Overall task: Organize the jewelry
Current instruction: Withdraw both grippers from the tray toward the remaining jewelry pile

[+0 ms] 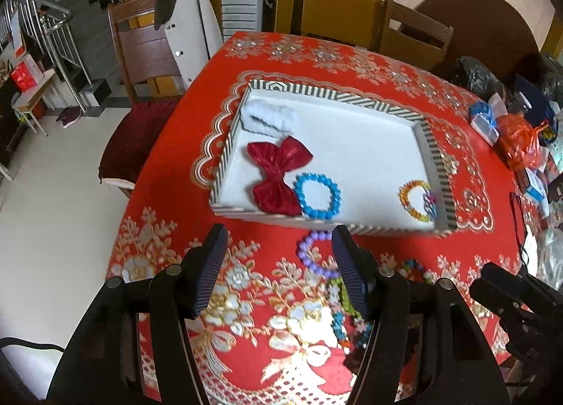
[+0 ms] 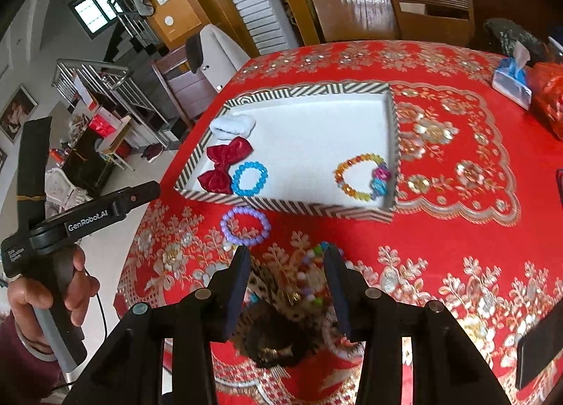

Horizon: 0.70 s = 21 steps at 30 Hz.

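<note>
Two hand-held grippers hang over a red, gold-flowered tabletop (image 2: 457, 236), both tilted down toward loose jewelry beside a striped tray (image 2: 288, 206). The left gripper (image 1: 279, 257) has its fingers spread with nothing between them. The right gripper (image 2: 286, 266) also stands part open; the heap lies below its fingers, with no pad pressing on anything. The likely trouble lies in the heap (image 2: 302, 285) under the right gripper: bead strings, a leopard-print piece and something dark lie tangled together, so closing there could lift several pieces at once or drag one off the near edge. A shallow pinch on round beads could also let a strand slip out. The purple bracelet (image 2: 245, 226) lies alone on the cloth, just outside the tray's near wall, and a sweep past it could knock it away. The two grippers are close, so they could bump. Inside the tray, a white fluffy band (image 2: 232, 125) sits in the far left corner, a red bow (image 2: 225, 163) next to it, a blue bracelet (image 2: 250, 178) touching the bow, and an orange bracelet (image 2: 362, 178) with a pink and blue charm near the right wall. The tray's middle is bare white.
</note>
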{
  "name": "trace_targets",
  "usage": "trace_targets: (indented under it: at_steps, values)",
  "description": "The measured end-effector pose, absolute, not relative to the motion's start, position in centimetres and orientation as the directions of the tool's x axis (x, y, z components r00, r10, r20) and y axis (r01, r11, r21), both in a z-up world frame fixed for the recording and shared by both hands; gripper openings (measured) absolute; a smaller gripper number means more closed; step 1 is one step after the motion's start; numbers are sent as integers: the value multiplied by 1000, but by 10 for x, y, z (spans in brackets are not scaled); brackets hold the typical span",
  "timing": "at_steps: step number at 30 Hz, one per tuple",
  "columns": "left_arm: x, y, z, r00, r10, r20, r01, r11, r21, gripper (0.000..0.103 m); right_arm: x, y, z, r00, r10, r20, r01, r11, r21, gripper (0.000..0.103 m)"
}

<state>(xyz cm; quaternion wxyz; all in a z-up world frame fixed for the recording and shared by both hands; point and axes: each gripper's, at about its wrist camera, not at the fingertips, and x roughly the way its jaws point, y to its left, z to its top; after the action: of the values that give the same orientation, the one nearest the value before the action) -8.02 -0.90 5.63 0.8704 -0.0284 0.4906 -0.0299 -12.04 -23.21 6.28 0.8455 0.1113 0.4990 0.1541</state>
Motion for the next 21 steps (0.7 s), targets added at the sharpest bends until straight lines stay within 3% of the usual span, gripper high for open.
trace_targets:
  at_steps: [21]
  values:
    - [-116,-13,55,503,-98,-859,36,995,-92,62,-155,-257,45,431,320,-844,-113,947,302,43]
